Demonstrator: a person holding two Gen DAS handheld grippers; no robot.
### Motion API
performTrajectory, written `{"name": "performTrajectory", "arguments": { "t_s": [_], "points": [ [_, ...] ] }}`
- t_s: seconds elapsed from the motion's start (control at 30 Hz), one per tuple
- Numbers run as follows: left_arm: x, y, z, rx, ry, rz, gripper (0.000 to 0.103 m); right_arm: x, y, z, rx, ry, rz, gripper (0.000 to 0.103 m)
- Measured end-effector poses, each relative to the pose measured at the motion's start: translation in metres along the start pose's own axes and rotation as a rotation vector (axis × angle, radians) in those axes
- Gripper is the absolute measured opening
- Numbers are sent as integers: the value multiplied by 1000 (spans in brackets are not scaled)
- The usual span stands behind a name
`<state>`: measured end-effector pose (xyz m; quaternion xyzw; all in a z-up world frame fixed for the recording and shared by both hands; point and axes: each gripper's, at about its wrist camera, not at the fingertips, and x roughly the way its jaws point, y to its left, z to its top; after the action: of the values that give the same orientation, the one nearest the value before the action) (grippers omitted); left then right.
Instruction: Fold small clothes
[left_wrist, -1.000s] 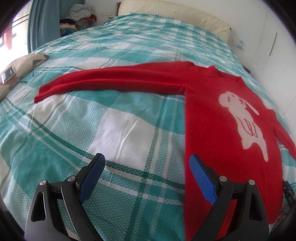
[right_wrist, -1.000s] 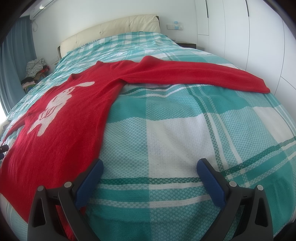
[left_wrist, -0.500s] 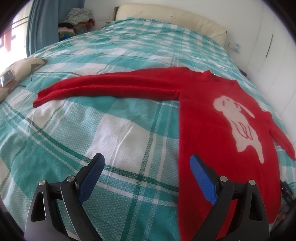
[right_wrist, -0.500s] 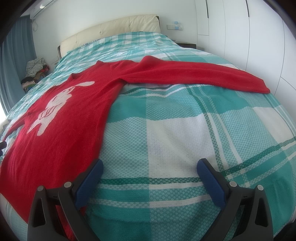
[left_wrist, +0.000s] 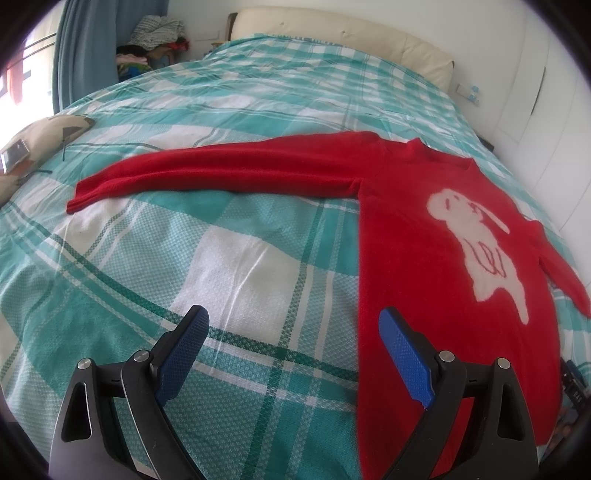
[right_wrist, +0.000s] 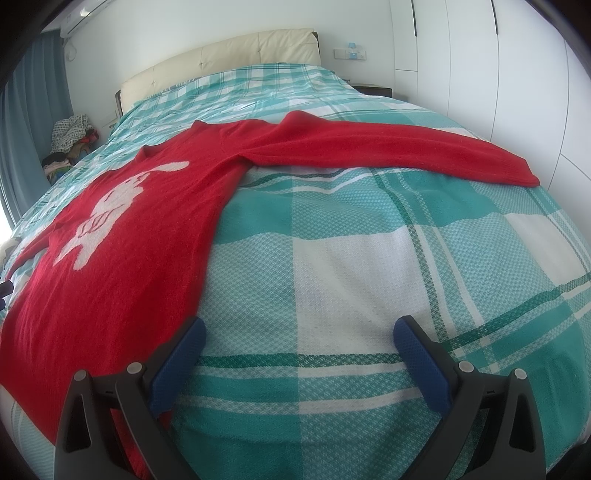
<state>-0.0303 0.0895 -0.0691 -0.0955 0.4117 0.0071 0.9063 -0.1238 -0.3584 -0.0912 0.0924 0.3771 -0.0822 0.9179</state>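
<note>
A small red sweater (left_wrist: 406, 229) with a white rabbit figure (left_wrist: 476, 240) lies flat on the bed, both sleeves spread out sideways. In the left wrist view one sleeve (left_wrist: 207, 173) reaches left. My left gripper (left_wrist: 293, 332) is open and empty, low over the sweater's left side edge near the hem. In the right wrist view the sweater (right_wrist: 140, 229) lies at left and the other sleeve (right_wrist: 399, 147) reaches right. My right gripper (right_wrist: 295, 336) is open and empty, over the bedcover just right of the sweater's side edge.
The bed has a teal and white checked cover (right_wrist: 369, 258) and a cream headboard (right_wrist: 229, 51). A pile of clothes (left_wrist: 155, 37) sits by the blue curtain (left_wrist: 85, 48). A beige cushion (left_wrist: 33, 144) lies at the bed's left edge. White wardrobe doors (right_wrist: 517, 74) stand at right.
The left gripper's view has shifted a little, so the sweater sits lower and further left in it. The right gripper has barely moved. Both stay open.
</note>
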Motion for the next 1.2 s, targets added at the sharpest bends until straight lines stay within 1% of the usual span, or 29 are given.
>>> {"name": "performTrajectory", "arguments": {
  "t_s": [1.2],
  "points": [
    [0,4,0,0,0,2,94,0,1,0,0,0,-1,101]
  ]
}}
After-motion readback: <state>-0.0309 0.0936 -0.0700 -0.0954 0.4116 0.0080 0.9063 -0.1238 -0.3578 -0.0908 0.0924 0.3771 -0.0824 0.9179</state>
